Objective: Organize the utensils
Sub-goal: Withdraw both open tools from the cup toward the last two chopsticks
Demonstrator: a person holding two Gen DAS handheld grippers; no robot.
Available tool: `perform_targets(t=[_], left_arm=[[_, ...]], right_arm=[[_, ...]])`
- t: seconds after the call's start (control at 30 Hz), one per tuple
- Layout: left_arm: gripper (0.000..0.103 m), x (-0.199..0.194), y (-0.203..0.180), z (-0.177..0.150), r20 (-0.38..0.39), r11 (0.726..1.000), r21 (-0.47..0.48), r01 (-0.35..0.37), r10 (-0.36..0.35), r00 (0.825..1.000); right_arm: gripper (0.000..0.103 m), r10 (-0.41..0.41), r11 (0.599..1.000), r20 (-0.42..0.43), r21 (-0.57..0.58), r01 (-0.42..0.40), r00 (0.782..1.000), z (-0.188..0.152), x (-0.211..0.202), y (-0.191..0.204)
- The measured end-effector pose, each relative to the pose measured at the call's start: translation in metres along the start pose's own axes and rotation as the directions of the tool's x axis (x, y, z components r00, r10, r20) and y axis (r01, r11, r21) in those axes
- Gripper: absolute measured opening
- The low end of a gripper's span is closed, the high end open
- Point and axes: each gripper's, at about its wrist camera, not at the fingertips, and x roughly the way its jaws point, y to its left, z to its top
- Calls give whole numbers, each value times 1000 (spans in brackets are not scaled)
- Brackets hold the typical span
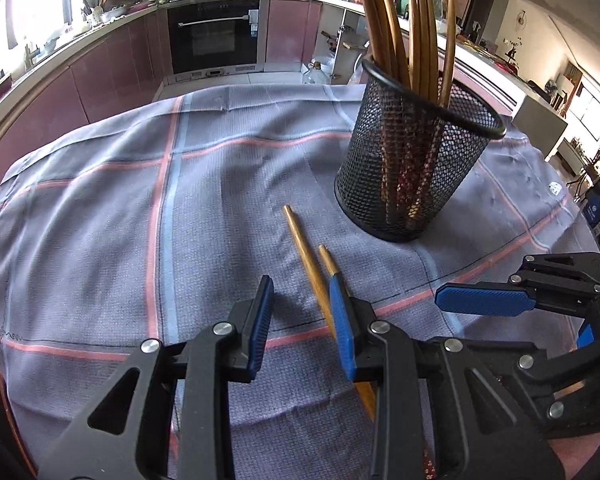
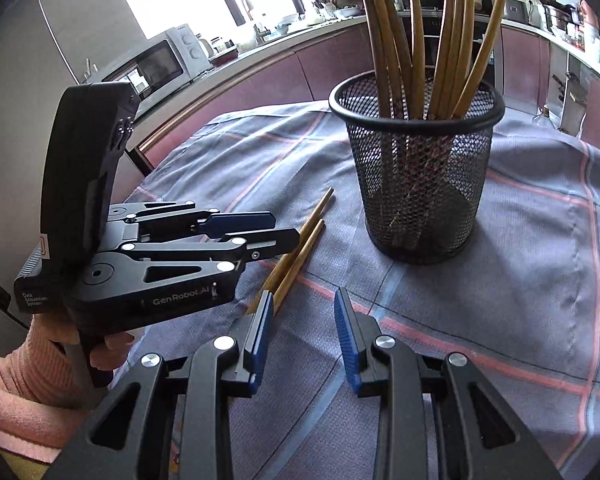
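Two wooden chopsticks [image 1: 306, 250] lie side by side on the checked cloth; they also show in the right wrist view [image 2: 300, 246]. A black mesh cup [image 1: 414, 164] holding several chopsticks stands upright behind them, and shows in the right wrist view [image 2: 418, 168]. My left gripper [image 1: 302, 304] is open and empty, low over the near ends of the loose chopsticks, its right finger over one of them. It shows in the right wrist view [image 2: 272, 228]. My right gripper [image 2: 302, 314] is open and empty, just right of the chopsticks. It shows in the left wrist view [image 1: 484, 300].
The grey-blue cloth with pink and blue stripes [image 1: 100, 220] covers the table. Kitchen counters, an oven [image 1: 214, 34] and a microwave [image 2: 160, 62] stand beyond the table edge. A hand in a pink sleeve [image 2: 28, 368] holds the left gripper.
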Motion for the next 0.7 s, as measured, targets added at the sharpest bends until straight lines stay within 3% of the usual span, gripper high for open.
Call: perform_targets(t=[0.1, 0.47, 0.7], left_arm=[[30, 0, 3, -1, -5, 1000, -13, 10, -10, 1000], [12, -6, 8, -14, -15, 999, -15, 44, -45, 999], [11, -15, 9, -26, -18, 997, -16, 69, -69, 997]], right_arm=[[30, 1, 1000, -5, 3, -1, 1000, 1, 4, 1], [30, -11, 1000, -20, 6, 11, 1000, 11, 23, 2], [30, -26, 1000, -28, -13, 26, 999, 14, 35, 8]])
